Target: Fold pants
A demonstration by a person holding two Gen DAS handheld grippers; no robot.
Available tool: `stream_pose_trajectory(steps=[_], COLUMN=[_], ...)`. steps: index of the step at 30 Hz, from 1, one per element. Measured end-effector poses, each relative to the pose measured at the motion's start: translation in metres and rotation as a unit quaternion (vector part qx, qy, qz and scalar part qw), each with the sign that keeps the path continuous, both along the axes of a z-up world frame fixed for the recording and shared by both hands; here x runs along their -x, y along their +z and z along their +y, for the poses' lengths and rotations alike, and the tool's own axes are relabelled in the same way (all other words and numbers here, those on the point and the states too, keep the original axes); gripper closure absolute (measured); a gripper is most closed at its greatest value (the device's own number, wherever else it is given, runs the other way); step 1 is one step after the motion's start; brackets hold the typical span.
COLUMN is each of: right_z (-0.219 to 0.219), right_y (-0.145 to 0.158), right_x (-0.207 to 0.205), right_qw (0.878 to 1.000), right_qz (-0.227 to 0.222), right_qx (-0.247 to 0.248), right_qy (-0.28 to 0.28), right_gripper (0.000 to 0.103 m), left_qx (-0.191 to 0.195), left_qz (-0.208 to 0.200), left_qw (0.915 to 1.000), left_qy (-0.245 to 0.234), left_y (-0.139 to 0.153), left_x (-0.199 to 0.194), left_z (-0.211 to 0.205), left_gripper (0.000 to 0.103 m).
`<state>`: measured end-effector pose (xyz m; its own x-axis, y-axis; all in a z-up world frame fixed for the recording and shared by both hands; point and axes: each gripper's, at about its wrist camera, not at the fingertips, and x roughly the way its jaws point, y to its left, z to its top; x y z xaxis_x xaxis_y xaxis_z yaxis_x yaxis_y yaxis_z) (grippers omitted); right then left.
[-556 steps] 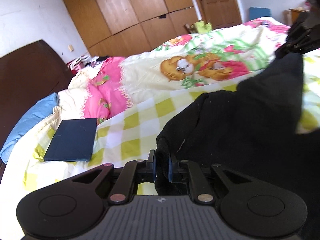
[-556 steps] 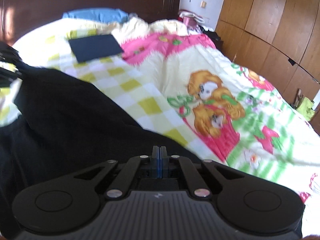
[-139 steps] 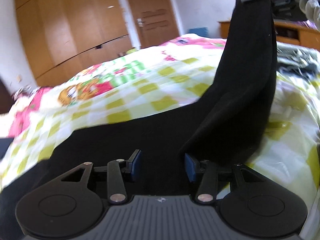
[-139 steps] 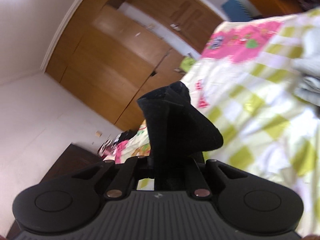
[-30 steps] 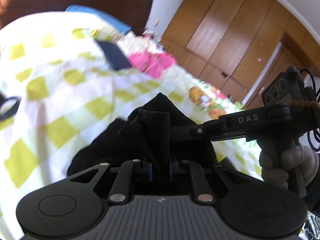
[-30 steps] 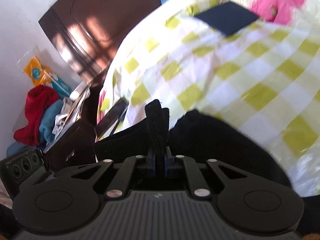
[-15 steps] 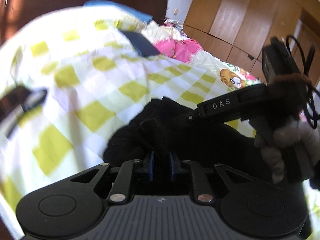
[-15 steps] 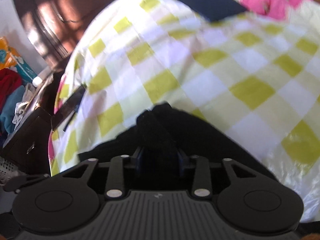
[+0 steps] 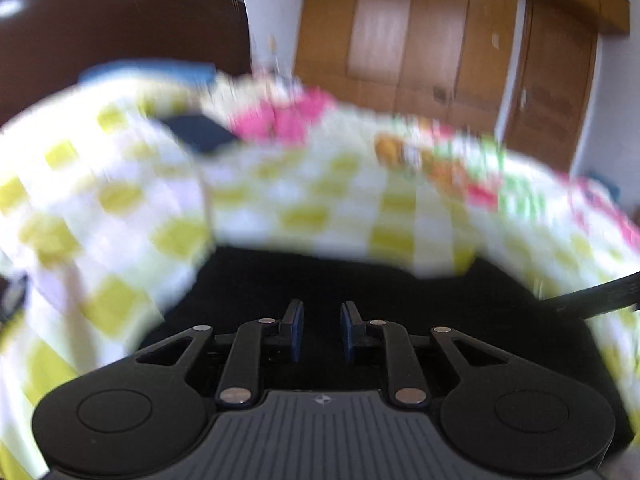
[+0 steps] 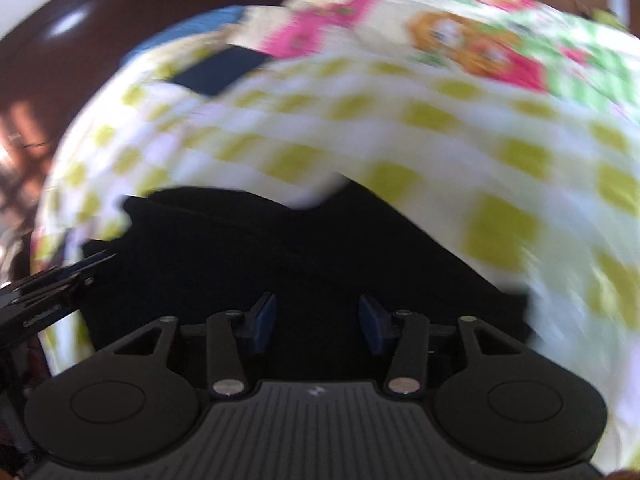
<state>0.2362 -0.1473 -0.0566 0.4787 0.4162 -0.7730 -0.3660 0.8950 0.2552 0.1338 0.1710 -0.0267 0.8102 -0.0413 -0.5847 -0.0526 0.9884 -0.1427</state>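
Pants (image 9: pixel 360 280) lie bunched flat on the checked quilt (image 9: pixel 280 200); left gripper (image 9: pixel 320 330) and right gripper (image 10: pixel 318 322) hover above, jaws apart and empty, apparently releasing the fold.

Bed with checked yellow-and-white bedspread (image 9: pixel 304 216), filling the view ahead of the fingers in both wrist views, blurred. Cartoon-print quilt (image 10: pixel 472 44), pink, orange and green, lying on the bed beyond the checks, ahead and to the right of the fingers. Dark blue flat rectangular item (image 9: pixel 198 134), lying on the bedspread far ahead and left of the fingers; what it is cannot be told. Blue pillow (image 9: pixel 148 72), at the head of the bed. Dark brown headboard (image 9: pixel 116 28), upper left. Wooden wardrobe (image 9: pixel 404 36), panelled, behind the bed. Wooden door (image 9: pixel 552 92), right of the wardrobe.
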Motion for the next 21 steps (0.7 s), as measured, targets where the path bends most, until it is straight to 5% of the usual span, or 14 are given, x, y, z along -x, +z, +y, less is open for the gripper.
stream_pose_trajectory(steps=[3,6,9,13,17,21], right_z=[-0.043,-0.076,-0.102,-0.116,-0.127,-0.131], right_y=[-0.013,0.003,-0.003,-0.036,-0.05,-0.06], right_x=[0.002,0.021,0.035,0.046,0.042,0.028], right_qw=[0.997,0.99,0.982,0.968,0.944,0.936], right_qz=[0.025,-0.008,0.009,0.081,0.101,0.115], right_qx=[-0.042,-0.098,-0.134,-0.192,-0.28,-0.318], right_qy=[-0.06,-0.103,-0.132,-0.141,-0.141,-0.099], right_gripper=[0.064,0.055,0.051,0.051,0.049,0.041], left_qx=[-0.013,-0.045,-0.051,-0.067,-0.074,-0.086], left_qz=[0.037,0.033,0.016,0.009,0.016,0.022], left_qw=[0.9992,0.9984,0.9984,0.9967,0.9945,0.9923], left_qy=[-0.005,-0.009,-0.017,-0.045,-0.073,-0.086], left_y=[-0.028,-0.016,0.0,0.007,0.006,0.004], left_x=[-0.001,0.005,0.005,-0.004,-0.008,-0.01], left_z=[-0.001,-0.011,-0.022,-0.048,-0.067,-0.074], left_gripper=[0.068,0.067,0.067,0.067,0.066,0.066])
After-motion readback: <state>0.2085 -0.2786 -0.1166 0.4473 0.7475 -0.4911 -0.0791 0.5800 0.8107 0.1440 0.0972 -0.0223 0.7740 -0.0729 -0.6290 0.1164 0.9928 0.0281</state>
